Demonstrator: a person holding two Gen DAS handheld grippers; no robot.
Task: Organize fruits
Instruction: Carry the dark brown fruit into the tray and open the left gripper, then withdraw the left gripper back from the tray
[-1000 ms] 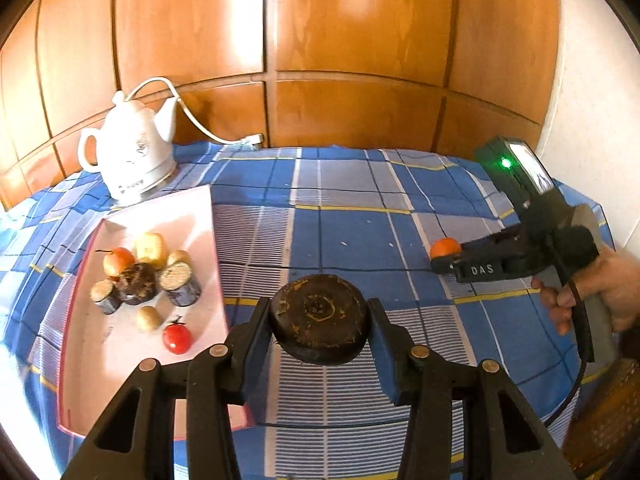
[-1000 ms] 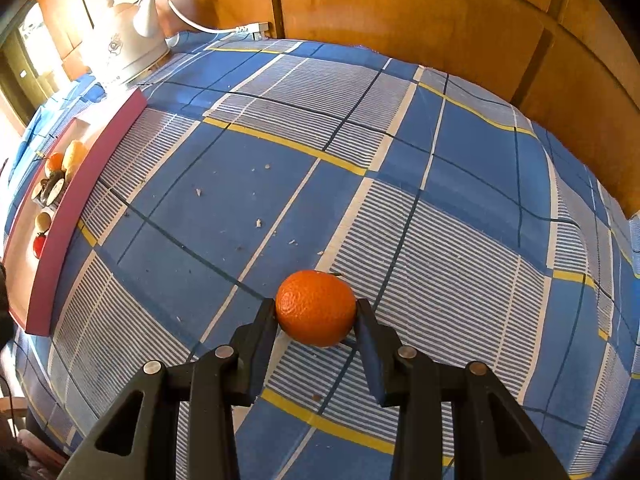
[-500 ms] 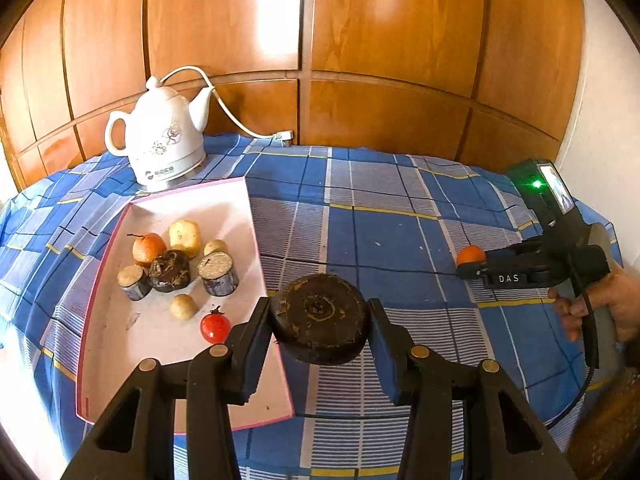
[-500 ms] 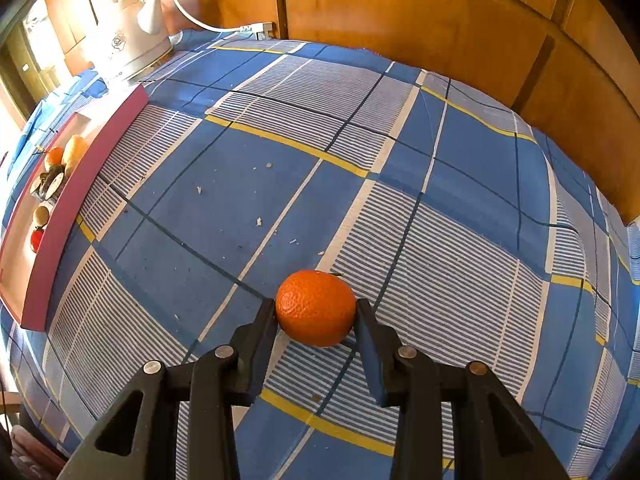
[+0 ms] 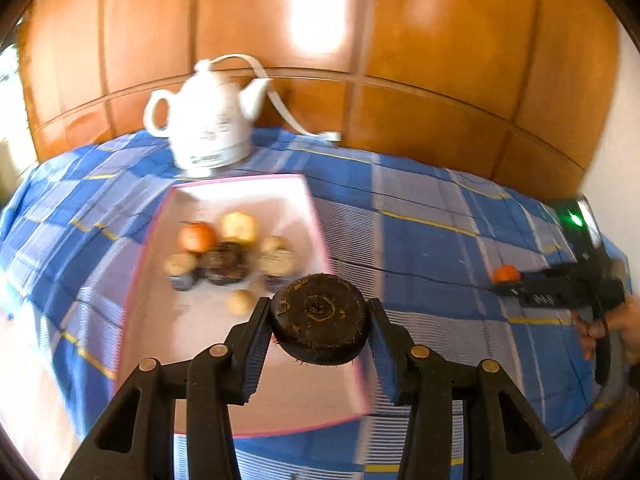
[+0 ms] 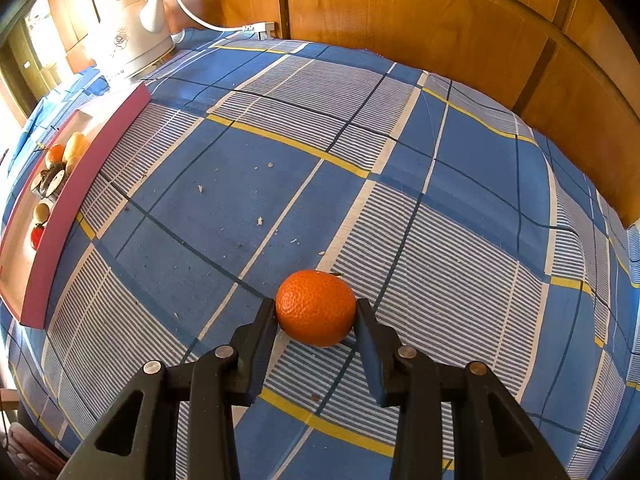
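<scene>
My left gripper [image 5: 319, 322] is shut on a dark brown round fruit [image 5: 320, 316] and holds it over the near right part of the pink-rimmed white tray [image 5: 280, 196]. Several fruits [image 5: 228, 250] lie on the tray, blurred by motion. My right gripper [image 6: 316, 314] is shut on an orange [image 6: 316, 307] that rests on the blue checked tablecloth [image 6: 400, 160]. The right gripper also shows at the right of the left wrist view [image 5: 505, 280], with the orange [image 5: 505, 273] at its tip. The tray [image 6: 64, 200] lies far left in the right wrist view.
A white electric kettle [image 5: 208, 120] with a white cord [image 5: 288, 116] stands behind the tray, also seen in the right wrist view [image 6: 132, 40]. Wooden wall panels [image 5: 400, 60] close the back of the table. Small crumbs [image 6: 260, 221] lie on the cloth.
My left gripper has swung left with the dark fruit, from over the cloth to over the tray. The right gripper has stayed shut on the orange in the same spot.
</scene>
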